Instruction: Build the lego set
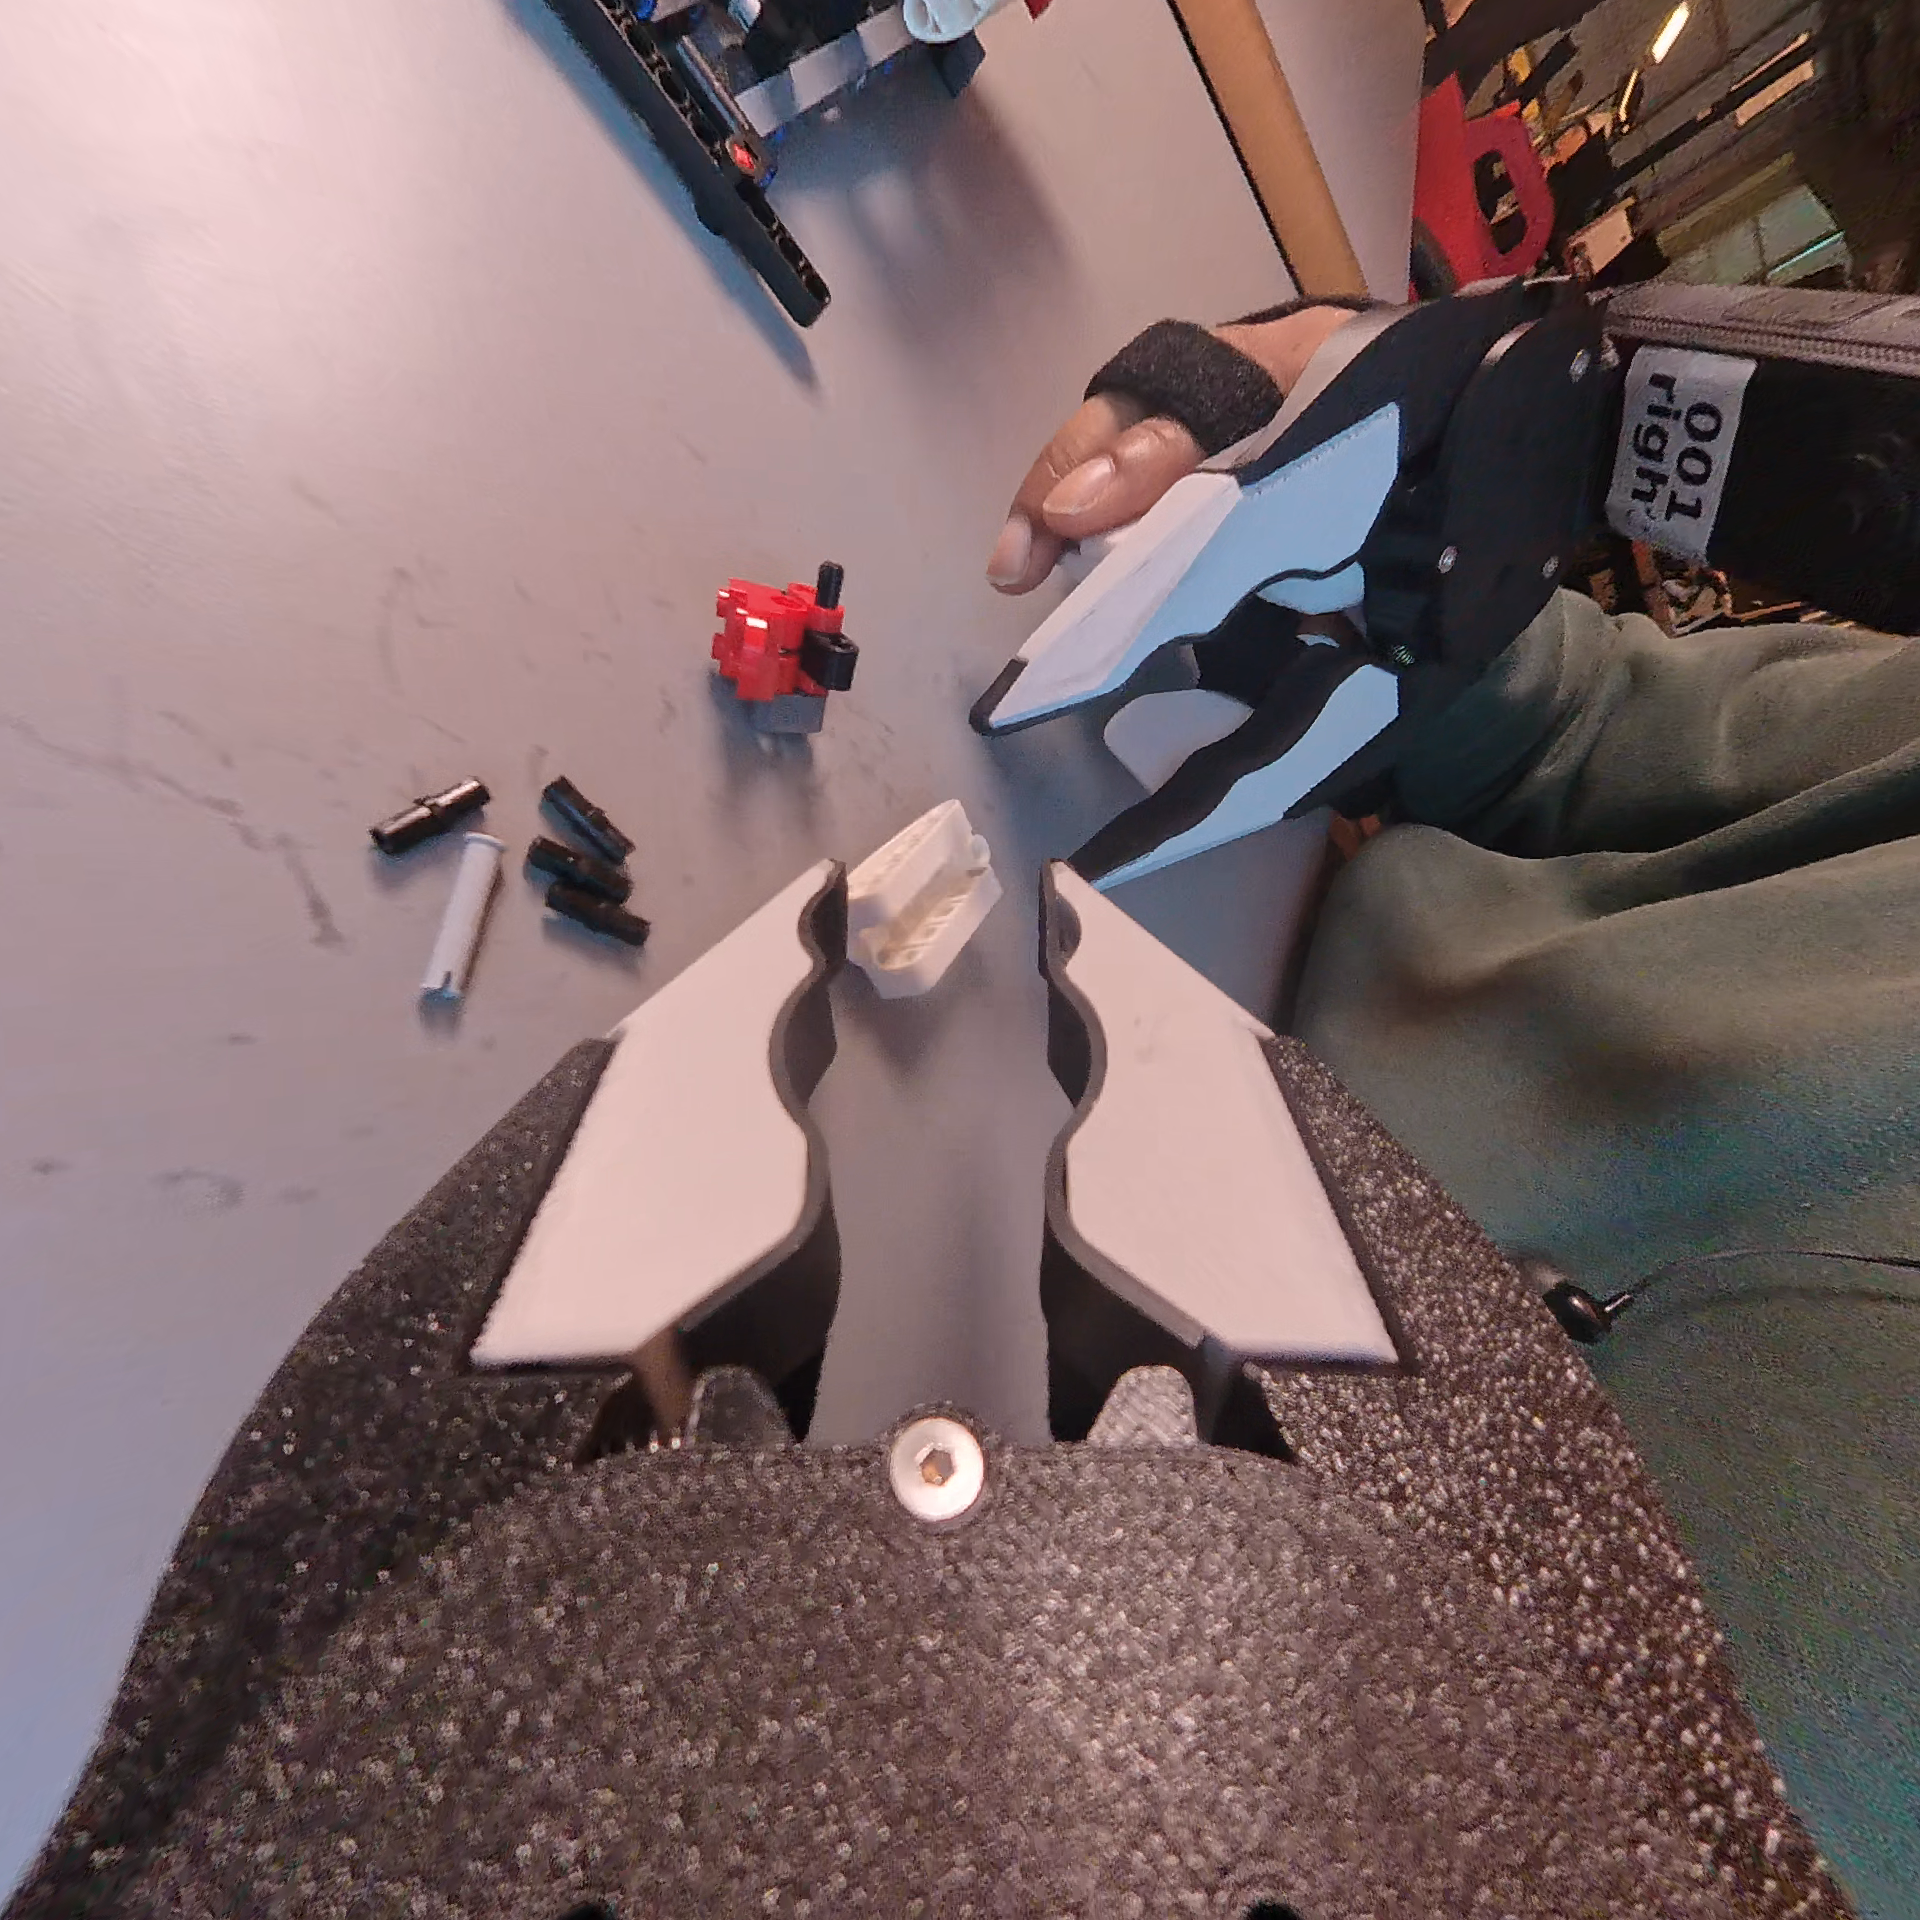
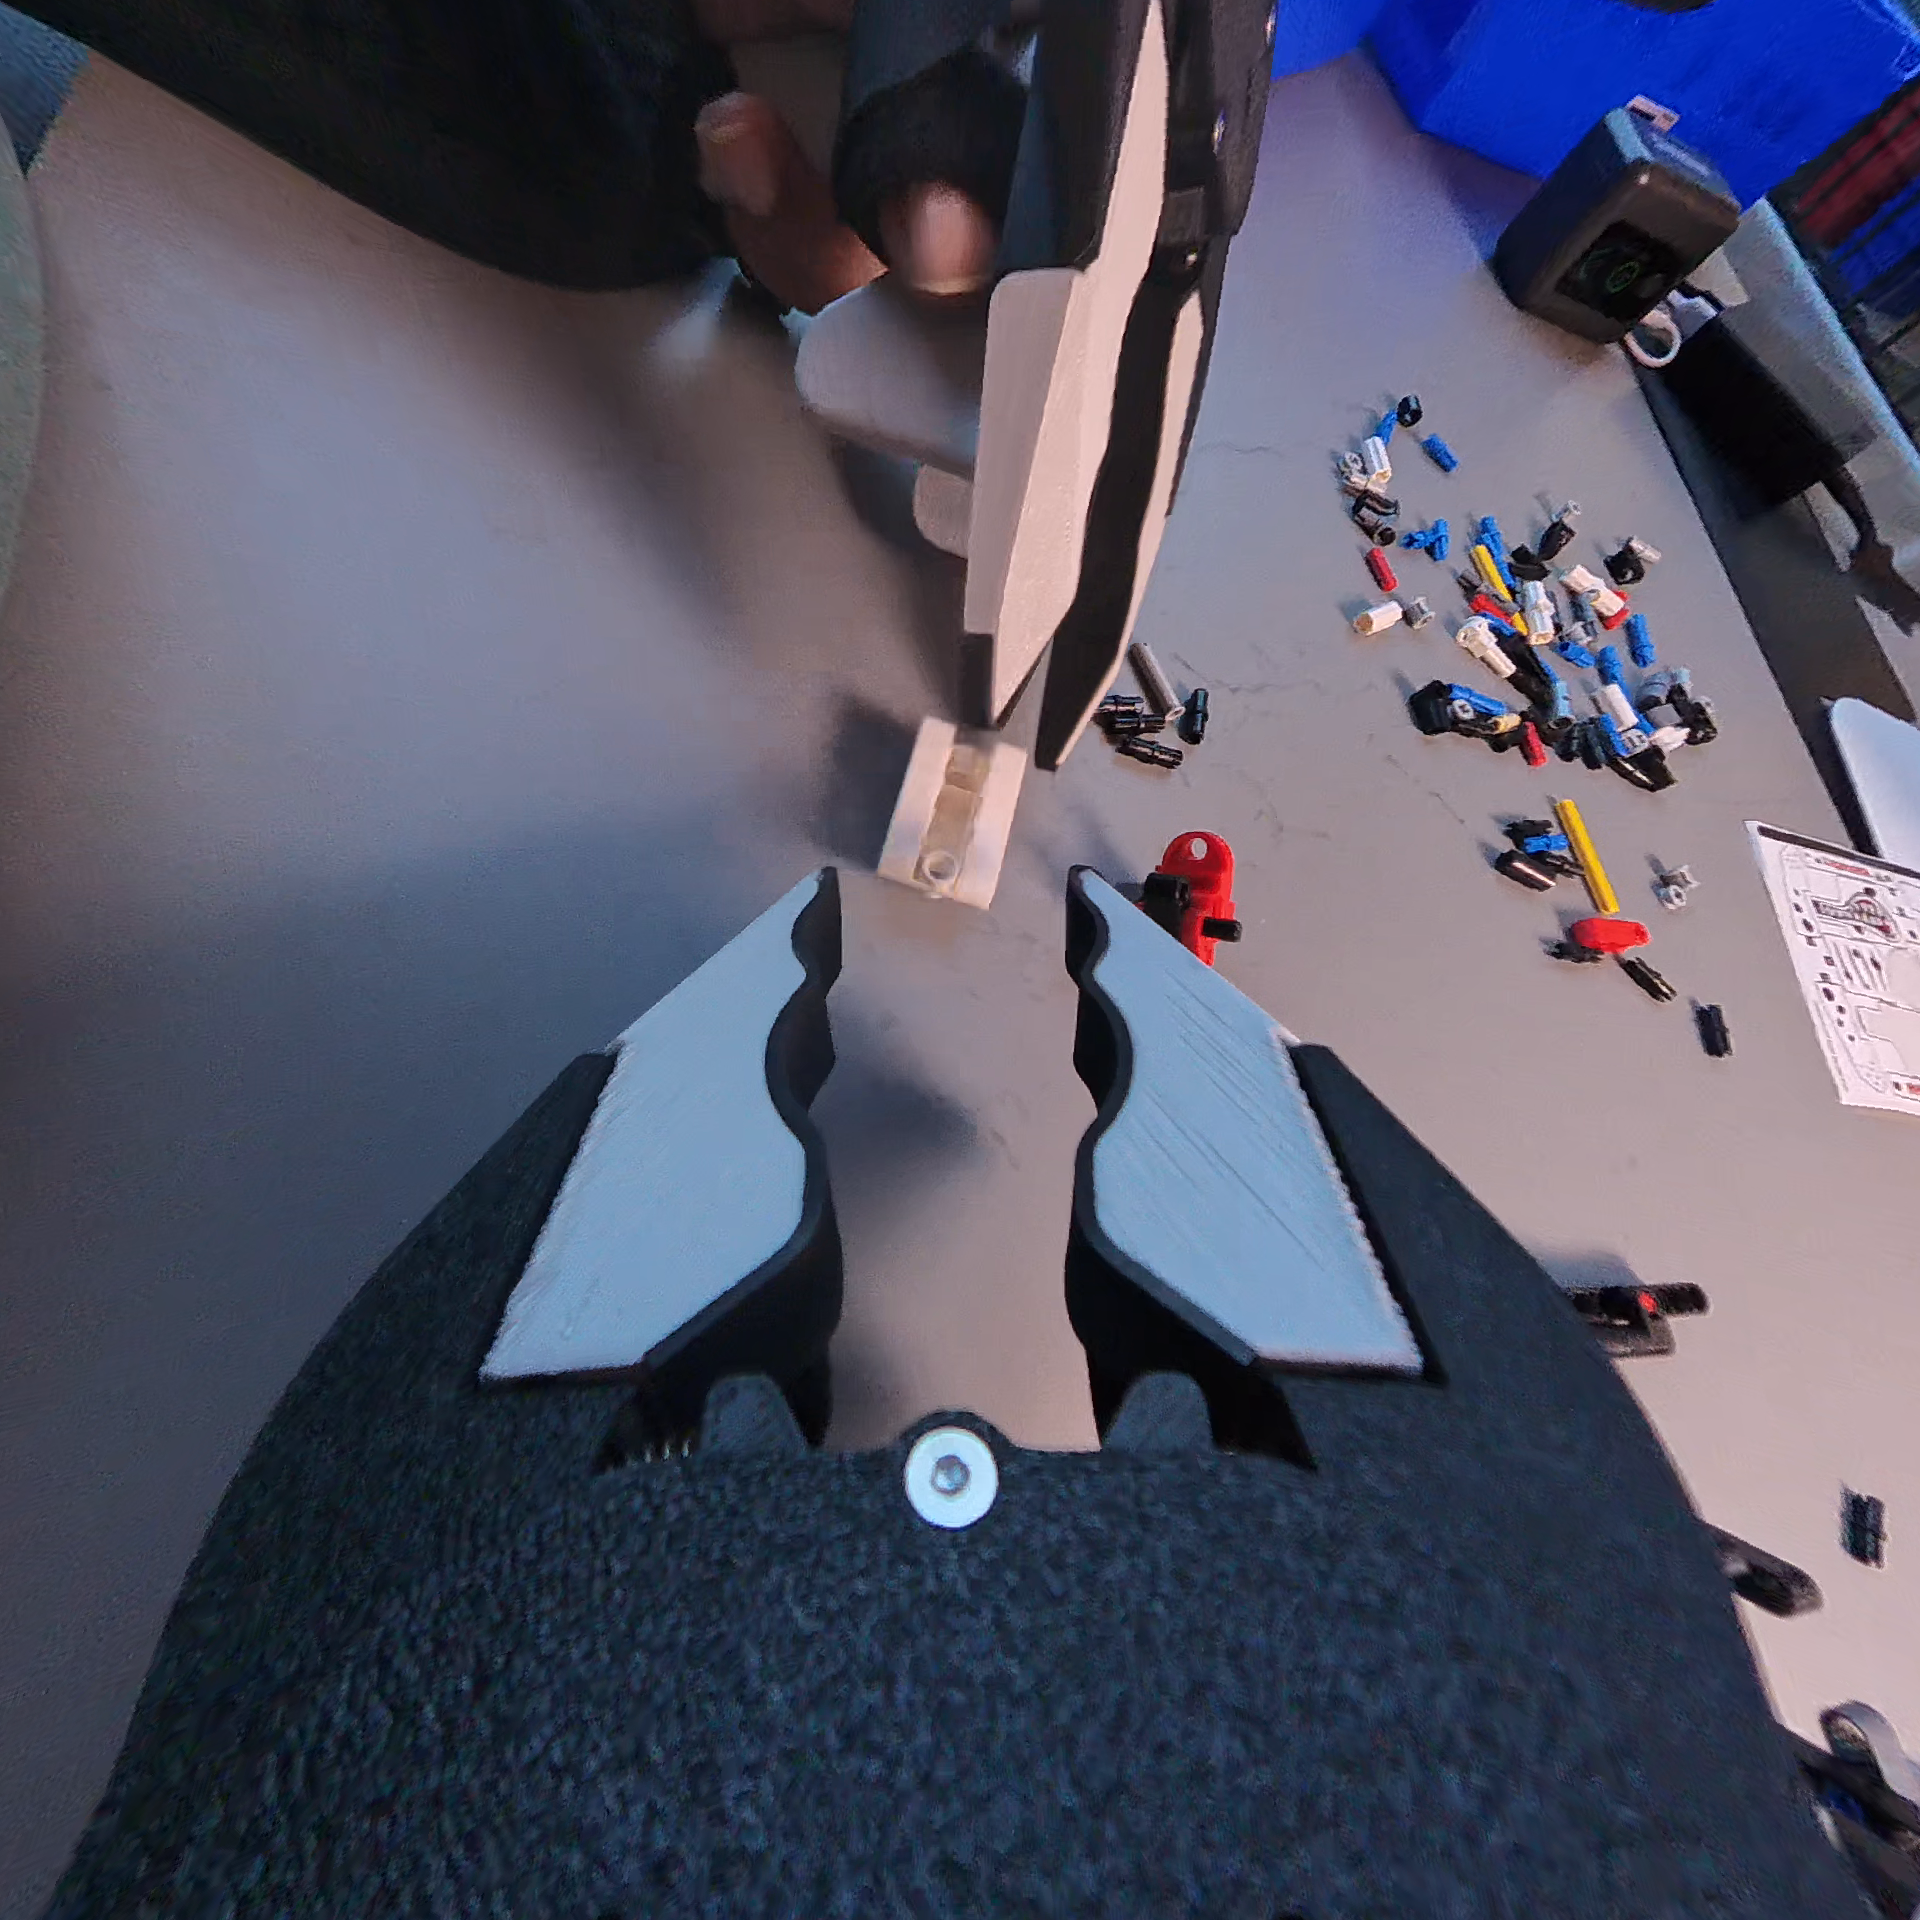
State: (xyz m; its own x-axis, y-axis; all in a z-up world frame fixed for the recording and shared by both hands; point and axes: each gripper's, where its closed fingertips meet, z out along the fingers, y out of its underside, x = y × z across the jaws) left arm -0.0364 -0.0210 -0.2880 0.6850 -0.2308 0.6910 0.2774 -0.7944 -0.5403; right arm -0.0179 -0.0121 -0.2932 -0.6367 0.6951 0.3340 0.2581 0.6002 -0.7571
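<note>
1. Left tongs (image 1: 940,883) were spread wide and gripping nothing, their tips either side of the near end of the white lego piece (image 1: 923,911), which lay flat on the grey table (image 1: 312,468). One finger edge sat just beside the piece; actual contact I couldn't confirm.

2. Right tongs (image 2: 951,883) were spread too and empty, hovering low with the same white piece just ahead of their tips. Both were lined up on it from opposite sides, likely so one could steady it while the other fitted a part.

3. That piece was an oblong block with an open channel facing up; in the right wrist view its long axis ran away from the right tongs toward the left ones, tilted slightly right.

4. Red sub-assembly (image 1: 779,655) stood close by, a black pin sticking up from it. Black pins (image 1: 587,868) and a pale axle (image 1: 462,914) lay grouped near the left tongs, within easy reach, seemingly staged for the next insertion.

5. Loose parts (image 2: 1538,634) were heaped farther off, with an instruction sheet (image 2: 1849,977) at the table's edge.
</note>
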